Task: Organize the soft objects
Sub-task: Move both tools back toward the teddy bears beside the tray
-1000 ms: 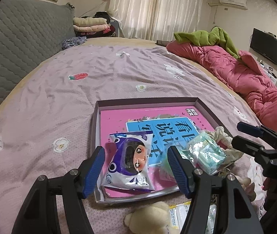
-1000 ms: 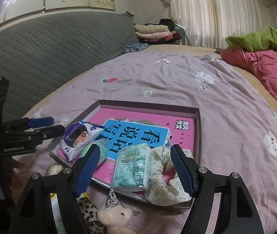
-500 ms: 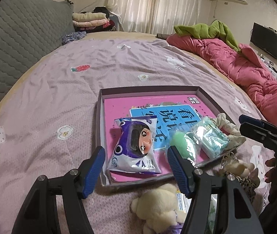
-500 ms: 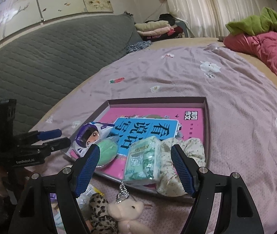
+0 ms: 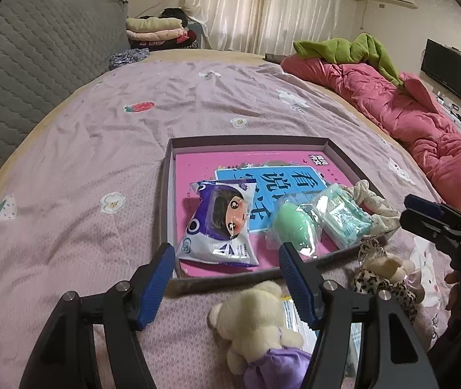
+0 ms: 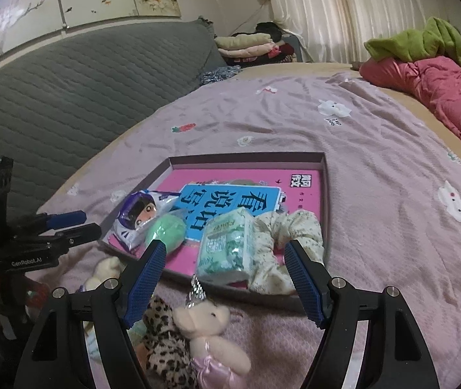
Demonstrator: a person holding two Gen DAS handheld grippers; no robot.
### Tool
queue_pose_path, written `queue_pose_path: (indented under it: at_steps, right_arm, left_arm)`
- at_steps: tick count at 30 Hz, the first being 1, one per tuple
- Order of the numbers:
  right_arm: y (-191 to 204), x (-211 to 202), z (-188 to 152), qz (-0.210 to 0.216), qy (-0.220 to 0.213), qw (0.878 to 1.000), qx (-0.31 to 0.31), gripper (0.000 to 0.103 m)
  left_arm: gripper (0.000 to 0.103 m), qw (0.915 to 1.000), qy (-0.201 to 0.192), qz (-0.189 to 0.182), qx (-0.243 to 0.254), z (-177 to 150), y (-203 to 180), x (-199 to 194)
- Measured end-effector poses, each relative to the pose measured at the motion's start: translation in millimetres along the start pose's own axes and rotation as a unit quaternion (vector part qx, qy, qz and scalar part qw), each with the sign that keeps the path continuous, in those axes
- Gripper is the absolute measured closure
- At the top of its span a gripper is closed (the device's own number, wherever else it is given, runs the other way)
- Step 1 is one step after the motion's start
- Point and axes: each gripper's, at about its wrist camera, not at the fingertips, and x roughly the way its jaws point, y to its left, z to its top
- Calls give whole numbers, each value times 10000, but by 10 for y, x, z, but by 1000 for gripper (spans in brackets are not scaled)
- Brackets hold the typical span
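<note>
A shallow box (image 5: 249,141) with a pink bottom lies on the bed; it also shows in the right wrist view (image 6: 246,159). In it lie a purple doll packet (image 5: 222,223), a green sponge (image 5: 293,227), a mint tissue pack (image 6: 227,246) and a floral scrunchie (image 6: 287,236). A cream bear (image 5: 256,317) in a purple dress lies in front of the box under my open, empty left gripper (image 5: 225,278). A leopard-dressed bear (image 6: 198,330) lies under my open, empty right gripper (image 6: 225,275).
A pink quilt (image 5: 408,113) with a green garment (image 5: 353,45) lies at the right. A grey padded headboard (image 6: 68,90) runs along the left. Folded clothes (image 5: 155,29) are stacked at the far end. A flat packet (image 5: 295,317) lies beside the cream bear.
Both grippers have pulled back from the box toward the near bed edge. The two bears now show in front of them. Both stay open.
</note>
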Motion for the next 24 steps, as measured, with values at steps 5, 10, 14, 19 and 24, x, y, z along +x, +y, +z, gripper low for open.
queue_pose_path:
  at_steps: [5,10,14,19,24]
  right_arm:
    - [53,-85,-81,-95,62,9999,-93,27]
    - [81,-179,-103,-118,17,9998,-145,27]
    - [154,-270,-107,-99,-81,9995,-272,27]
    - [239,-351,-163,-144,-46,9993,-352,27]
    - [166,-374,-207,-355,91,9991,-223,27]
  left_arm:
    - [37,10000,35,-6,-66,-57,-7,-59]
    - [37,10000,33,-17,-42,-95,-58,-113]
    - [37,10000,36,-3,-60,-127,-80,-161]
    - [37,9999,113,-40,-122,-183,-84,-198]
    - [37,9998,161,-62,-92,-242,-120,-247]
